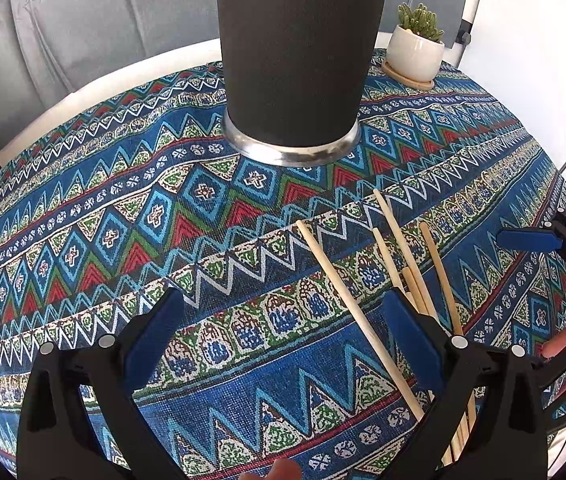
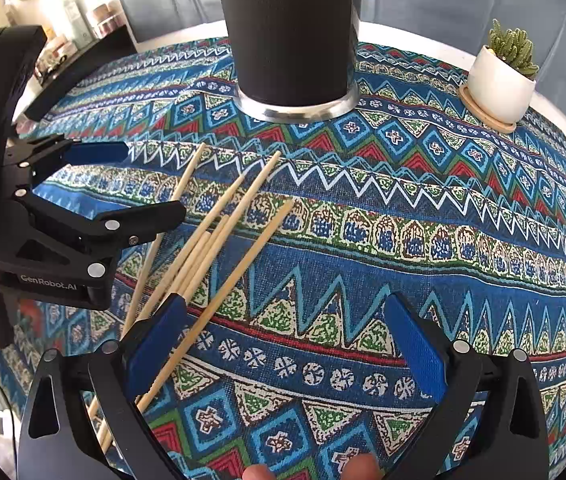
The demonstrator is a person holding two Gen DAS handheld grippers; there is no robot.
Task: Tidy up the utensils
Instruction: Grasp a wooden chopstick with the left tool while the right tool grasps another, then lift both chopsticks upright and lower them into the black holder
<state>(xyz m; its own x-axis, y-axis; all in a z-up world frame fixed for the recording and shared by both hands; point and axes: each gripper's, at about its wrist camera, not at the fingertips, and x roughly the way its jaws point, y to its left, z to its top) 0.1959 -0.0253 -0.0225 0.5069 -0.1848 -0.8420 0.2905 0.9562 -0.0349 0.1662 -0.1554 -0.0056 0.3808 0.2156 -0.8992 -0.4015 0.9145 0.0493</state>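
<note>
Several wooden chopsticks [image 1: 367, 320] lie loose on the patterned tablecloth [image 1: 123, 216], fanned out; they also show in the right wrist view [image 2: 219, 248]. A tall black tumbler [image 1: 295, 60] with a steel base stands upright behind them, also in the right wrist view [image 2: 291, 36]. My left gripper [image 1: 283, 312] is open and empty, its right finger over the chopstick handles. My right gripper [image 2: 287, 316] is open and empty, its left finger over the chopsticks. Each gripper shows in the other's view: the right one [image 1: 563, 248], the left one [image 2: 123, 184].
A small cactus in a white pot [image 1: 417, 50] on a wooden saucer sits at the table's far right edge, also in the right wrist view [image 2: 503, 80]. A grey sofa [image 1: 83, 20] stands behind the round table.
</note>
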